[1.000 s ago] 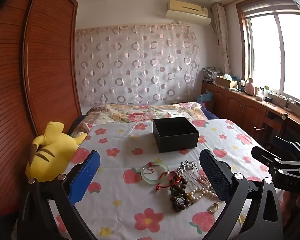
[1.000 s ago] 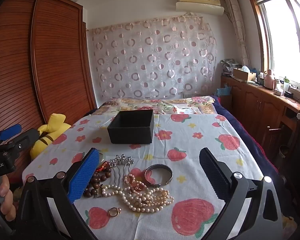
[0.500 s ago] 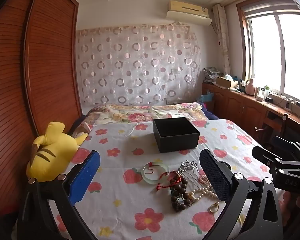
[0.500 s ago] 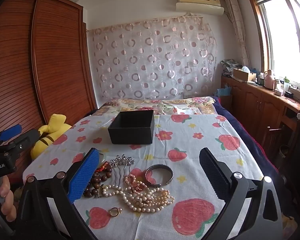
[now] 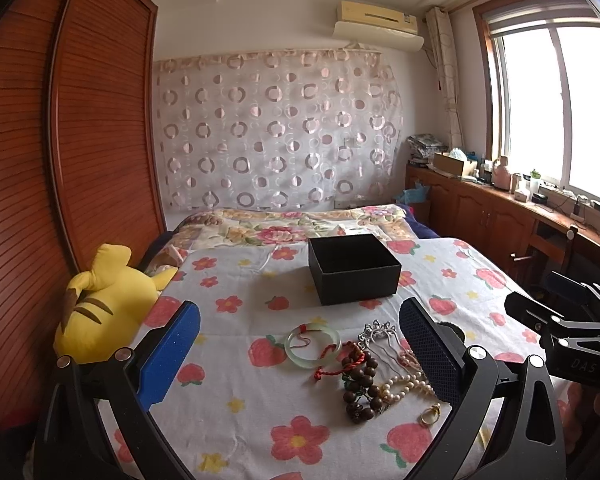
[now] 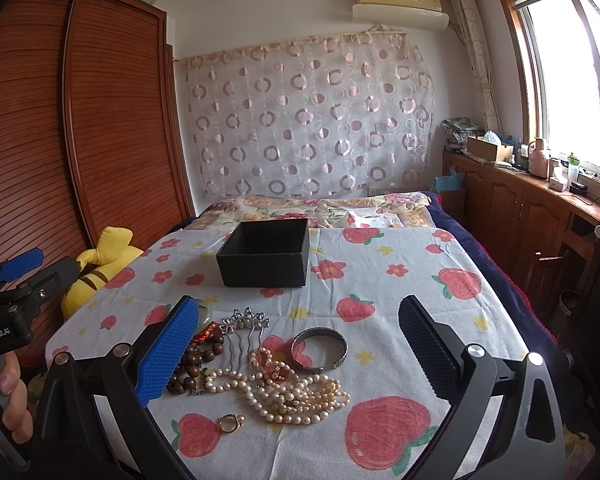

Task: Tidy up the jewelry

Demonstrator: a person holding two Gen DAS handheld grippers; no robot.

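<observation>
An open, empty black box (image 5: pixel 354 268) (image 6: pixel 265 252) stands on the flowered cloth, beyond a heap of jewelry. In the left wrist view I see a green jade bangle (image 5: pixel 313 346), dark wooden beads (image 5: pixel 360 384), a silver hair comb (image 5: pixel 376 332), pearls (image 5: pixel 408 384) and a gold ring (image 5: pixel 430 414). The right wrist view shows the pearl strand (image 6: pixel 288 394), a silver cuff bangle (image 6: pixel 319 350), the comb (image 6: pixel 246 326), the beads (image 6: pixel 194 364) and the ring (image 6: pixel 230 424). My left gripper (image 5: pixel 300 354) and right gripper (image 6: pixel 298 350) are both open and empty, held just short of the heap.
A yellow plush toy (image 5: pixel 100 308) lies at the cloth's left edge by the wooden wardrobe (image 5: pixel 40 200). A floral quilt (image 5: pixel 284 228) lies behind the box. A wooden counter (image 6: pixel 532 208) with clutter runs under the window on the right.
</observation>
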